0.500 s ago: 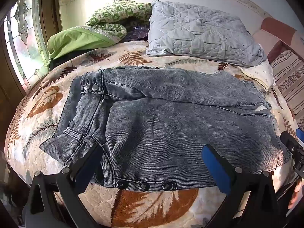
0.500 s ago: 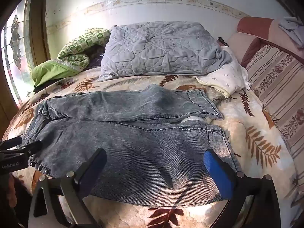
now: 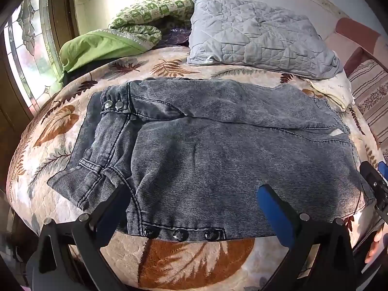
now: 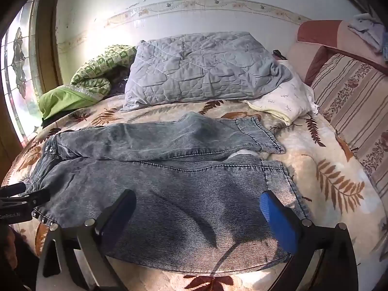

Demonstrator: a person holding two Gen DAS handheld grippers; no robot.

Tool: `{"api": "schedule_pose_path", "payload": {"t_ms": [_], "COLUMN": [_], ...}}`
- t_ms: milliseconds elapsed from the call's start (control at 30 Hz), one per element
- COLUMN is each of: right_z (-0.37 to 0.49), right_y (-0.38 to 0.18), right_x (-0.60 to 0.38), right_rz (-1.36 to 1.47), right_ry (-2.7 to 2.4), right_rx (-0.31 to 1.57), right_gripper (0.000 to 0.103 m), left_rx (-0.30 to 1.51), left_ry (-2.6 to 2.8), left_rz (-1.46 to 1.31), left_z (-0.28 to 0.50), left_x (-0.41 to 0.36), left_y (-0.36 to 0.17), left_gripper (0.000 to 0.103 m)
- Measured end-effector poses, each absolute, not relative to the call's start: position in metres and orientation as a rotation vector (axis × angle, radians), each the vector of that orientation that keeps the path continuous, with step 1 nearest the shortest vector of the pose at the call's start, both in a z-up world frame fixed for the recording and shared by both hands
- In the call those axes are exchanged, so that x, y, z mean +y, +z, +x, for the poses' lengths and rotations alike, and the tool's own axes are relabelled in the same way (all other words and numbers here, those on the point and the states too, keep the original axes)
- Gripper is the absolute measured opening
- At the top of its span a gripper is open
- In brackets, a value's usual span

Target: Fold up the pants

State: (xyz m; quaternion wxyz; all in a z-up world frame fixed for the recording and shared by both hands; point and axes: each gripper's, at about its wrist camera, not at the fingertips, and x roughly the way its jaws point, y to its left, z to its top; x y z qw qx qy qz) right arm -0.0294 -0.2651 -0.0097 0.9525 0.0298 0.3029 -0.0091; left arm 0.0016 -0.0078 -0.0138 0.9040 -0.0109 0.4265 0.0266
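Right tool (image 3: 378, 181) cut off at frame edge. Both spread wide, left tool (image 3: 194, 208) too, over grey pants (image 3: 218, 150) on leaf-print bed (image 4: 327, 169).

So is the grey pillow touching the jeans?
Apart. In the right wrist view, a strip of leaf-patterned blanket shows between the grey pillow and the far edge of the jeans.

Two wrist cams, both at bed's (image 3: 198, 262) near edge, tilted down.
Left over waistband end, right over hems; both share pants (image 4: 169, 181).
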Motion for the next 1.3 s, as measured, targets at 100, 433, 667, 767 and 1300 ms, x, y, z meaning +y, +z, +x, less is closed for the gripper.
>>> {"api": "schedule_pose_path", "payload": {"t_ms": [100, 433, 667, 767, 1300], "right_z": [-0.029, -0.024, -0.024, -0.024, -0.023], "right_y": [-0.010, -0.018, -0.023, -0.023, -0.025], "right_x": [-0.266, -0.266, -0.267, -0.266, -0.266], "right_rz": [0.070, 0.073, 0.079, 0.072, 0.072], "right_ry": [-0.020, -0.013, -0.011, -0.006, -0.006], "right_rx": [0.618, 0.655, 0.673, 0.677, 0.686], "right_gripper": [0.103, 0.103, 0.103, 0.103, 0.103], "left_rx": [0.886, 0.885, 0.885, 0.886, 0.887], "left_ry": [0.056, 0.070, 0.071, 0.072, 0.071], "left_rz": [-0.027, -0.035, -0.036, -0.035, -0.037], "left_z": [0.002, 0.001, 0.000, 0.000, -0.002], "left_x": [-0.006, -0.004, -0.005, -0.005, -0.006], "left_y": [-0.014, -0.014, -0.013, -0.012, -0.014], "left_gripper": [0.103, 0.103, 0.103, 0.103, 0.103]}}
